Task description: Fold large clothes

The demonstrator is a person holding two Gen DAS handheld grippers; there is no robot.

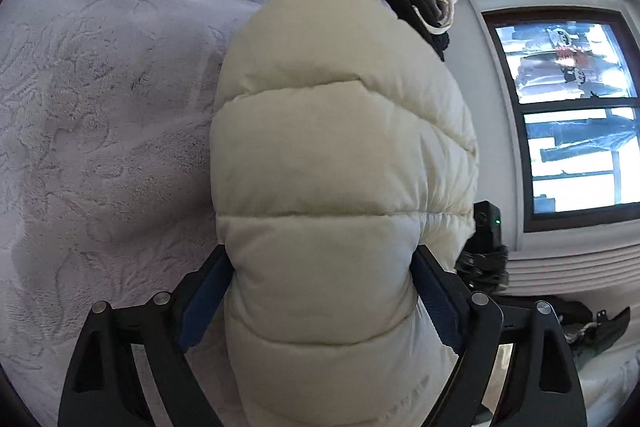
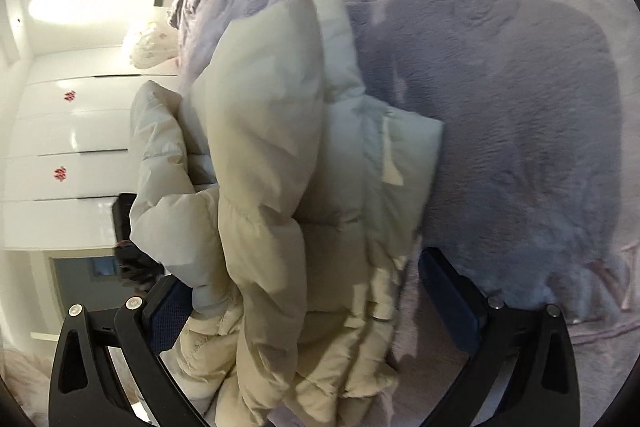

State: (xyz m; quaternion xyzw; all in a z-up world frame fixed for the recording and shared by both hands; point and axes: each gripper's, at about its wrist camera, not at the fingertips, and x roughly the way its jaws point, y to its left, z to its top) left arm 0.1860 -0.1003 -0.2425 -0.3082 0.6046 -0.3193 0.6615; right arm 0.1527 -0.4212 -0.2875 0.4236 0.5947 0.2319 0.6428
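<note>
Now the left gripper (image 1: 322,291) clamps a quilted fold of the cream puffer jacket (image 1: 340,163), held up just beside the lavender bedspread (image 1: 100,107). Against that bedspread, the right gripper (image 2: 304,311) has its jaws spread wide around the bunched jacket, its right pad clear of the fabric.

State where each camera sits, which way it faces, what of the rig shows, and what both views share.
Left wrist: on the left gripper, looking along its fingers, which squeeze the cream quilted puffer jacket, with window beyond.
Right wrist: on the right gripper, fingers wide around jacket folds.
Shared: the jacket and lilac plush bedspread.
</note>
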